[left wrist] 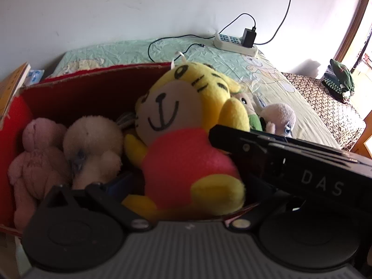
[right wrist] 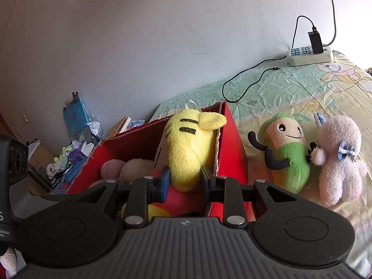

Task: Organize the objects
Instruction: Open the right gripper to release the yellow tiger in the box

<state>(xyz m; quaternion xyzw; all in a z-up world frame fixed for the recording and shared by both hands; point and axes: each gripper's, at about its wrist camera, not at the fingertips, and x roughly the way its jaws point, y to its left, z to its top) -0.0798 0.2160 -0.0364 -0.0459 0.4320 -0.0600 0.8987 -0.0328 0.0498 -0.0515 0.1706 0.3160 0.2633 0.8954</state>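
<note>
A red cardboard box stands on the bed and holds a pink bear, a beige plush and a yellow tiger plush in a red shirt. My right gripper is shut on the yellow tiger plush, its blue pads pressing the yellow fabric from both sides over the box. My left gripper stands wide open low at the tiger's body, its pads not touching it. The right gripper's black housing crosses the left wrist view. A green peanut plush and a pale pink plush lie on the sheet right of the box.
A white power strip with a black charger and a looping cable lies at the far end of the bed by the wall. Cluttered items are piled left of the box. Folded clothes sit far right.
</note>
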